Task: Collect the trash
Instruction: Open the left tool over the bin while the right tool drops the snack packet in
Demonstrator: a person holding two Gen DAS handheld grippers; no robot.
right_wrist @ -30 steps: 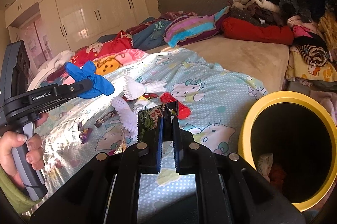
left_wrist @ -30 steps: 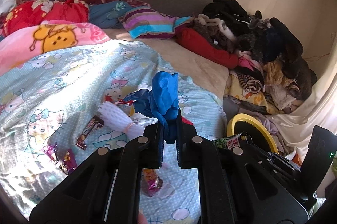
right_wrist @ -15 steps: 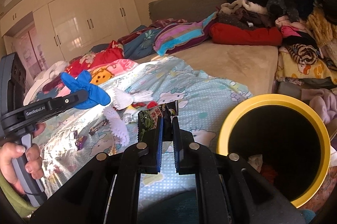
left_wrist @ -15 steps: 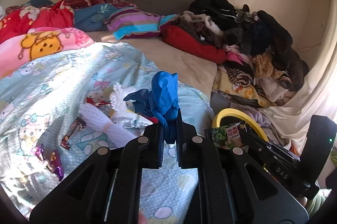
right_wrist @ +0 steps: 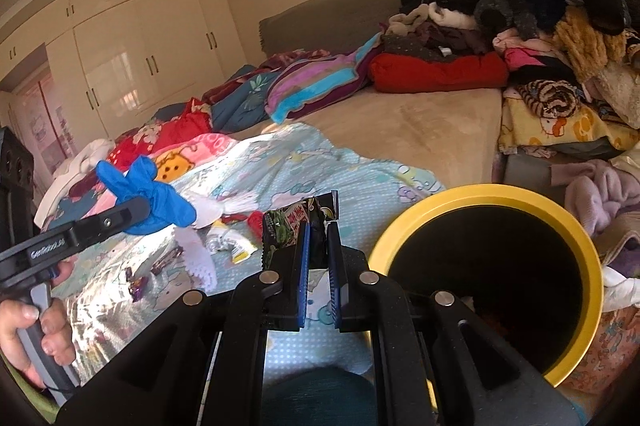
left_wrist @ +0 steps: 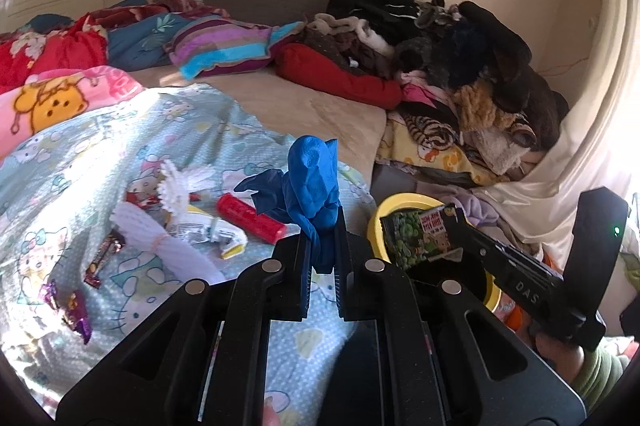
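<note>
Two pieces of trash are held up off the bed: the left gripper (left_wrist: 323,226) is clenched on a crumpled blue glove (left_wrist: 311,181), and the right gripper (right_wrist: 316,238) pinches a green snack wrapper (right_wrist: 288,226) beside the rim of the yellow bin (right_wrist: 576,238). In the left wrist view the wrapper (left_wrist: 420,234) sits over the bin's near edge, partly covering its opening. More litter lies on the blue cartoon sheet (left_wrist: 80,153) below the glove: a red tube (left_wrist: 250,218), a squeezed white-and-yellow tube (left_wrist: 208,232), two white foam nets (left_wrist: 160,238), a brown candy bar (left_wrist: 102,258) and purple sweet wrappers (left_wrist: 66,300) nearer the left edge. Beyond the sheet a bare tan stretch of mattress (right_wrist: 420,129) lies open up to the striped pillow (left_wrist: 224,45). A heap of clothes (left_wrist: 460,57) crowds the bed's right side above the bin, and loose lilac fabric (right_wrist: 604,189) presses close behind the bin's far rim.
</note>
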